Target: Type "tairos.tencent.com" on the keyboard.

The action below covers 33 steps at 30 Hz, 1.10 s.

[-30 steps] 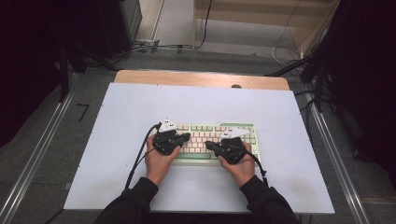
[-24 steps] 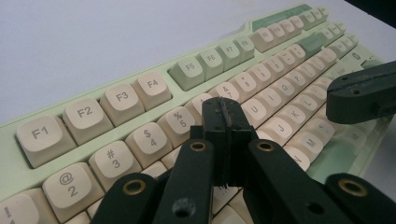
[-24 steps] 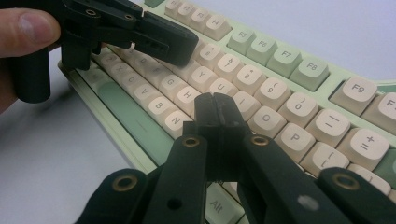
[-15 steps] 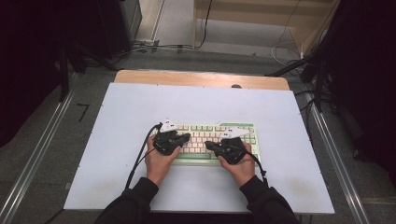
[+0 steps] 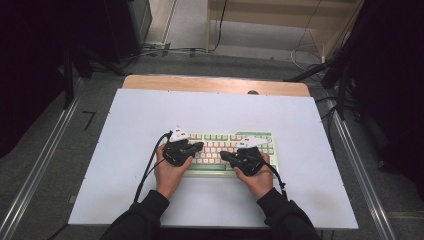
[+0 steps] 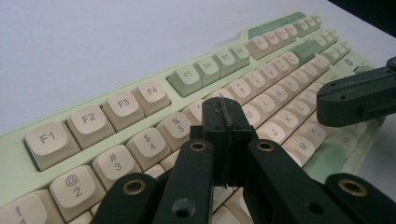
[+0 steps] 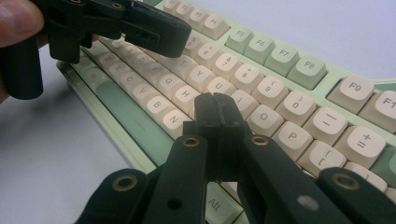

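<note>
a pale green keyboard (image 5: 220, 150) with cream keys lies just toward six o'clock from the middle of the white table (image 5: 125, 150), its long side running from nine to three o'clock. the left gripper (image 5: 199, 146) hovers over the keyboard's nine o'clock half and the right gripper (image 5: 223, 155) over its three o'clock half, tips turned toward each other and near together. both pairs of jaws are pressed fully together with nothing between them, as seen over the number row (image 6: 140, 149) and the letter keys (image 7: 187, 93).
</note>
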Tool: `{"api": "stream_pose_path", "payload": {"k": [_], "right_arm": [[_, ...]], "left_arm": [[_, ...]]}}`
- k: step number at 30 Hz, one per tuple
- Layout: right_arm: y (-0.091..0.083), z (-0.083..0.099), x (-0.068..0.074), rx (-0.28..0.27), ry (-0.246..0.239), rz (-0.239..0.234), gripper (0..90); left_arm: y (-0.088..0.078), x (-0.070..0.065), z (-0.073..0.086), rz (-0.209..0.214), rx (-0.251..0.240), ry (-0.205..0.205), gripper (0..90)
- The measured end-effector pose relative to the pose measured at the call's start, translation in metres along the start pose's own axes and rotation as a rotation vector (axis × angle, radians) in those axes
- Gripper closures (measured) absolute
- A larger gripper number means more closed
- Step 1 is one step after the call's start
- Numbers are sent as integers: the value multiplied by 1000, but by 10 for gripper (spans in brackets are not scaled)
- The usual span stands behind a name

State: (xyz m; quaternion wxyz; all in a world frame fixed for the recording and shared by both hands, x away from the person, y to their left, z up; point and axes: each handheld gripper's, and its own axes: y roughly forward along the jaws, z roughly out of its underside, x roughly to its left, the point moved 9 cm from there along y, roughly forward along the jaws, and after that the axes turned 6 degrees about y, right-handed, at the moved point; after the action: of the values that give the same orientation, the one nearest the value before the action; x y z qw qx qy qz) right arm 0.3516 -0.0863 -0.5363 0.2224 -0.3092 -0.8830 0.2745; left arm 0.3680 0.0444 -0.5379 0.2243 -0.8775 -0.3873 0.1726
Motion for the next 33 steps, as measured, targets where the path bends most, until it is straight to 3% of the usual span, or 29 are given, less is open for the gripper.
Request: {"api": "stream_pose_path", "payload": {"k": [17, 33], "right_arm": [[-9, 5, -11, -1, 15, 17, 880], [-13, 11, -15, 8, 13, 30, 880]], "left_arm": [[-23, 7, 0, 3, -40, -24, 900], [-32, 10, 3, -1, -43, -30, 900]]}}
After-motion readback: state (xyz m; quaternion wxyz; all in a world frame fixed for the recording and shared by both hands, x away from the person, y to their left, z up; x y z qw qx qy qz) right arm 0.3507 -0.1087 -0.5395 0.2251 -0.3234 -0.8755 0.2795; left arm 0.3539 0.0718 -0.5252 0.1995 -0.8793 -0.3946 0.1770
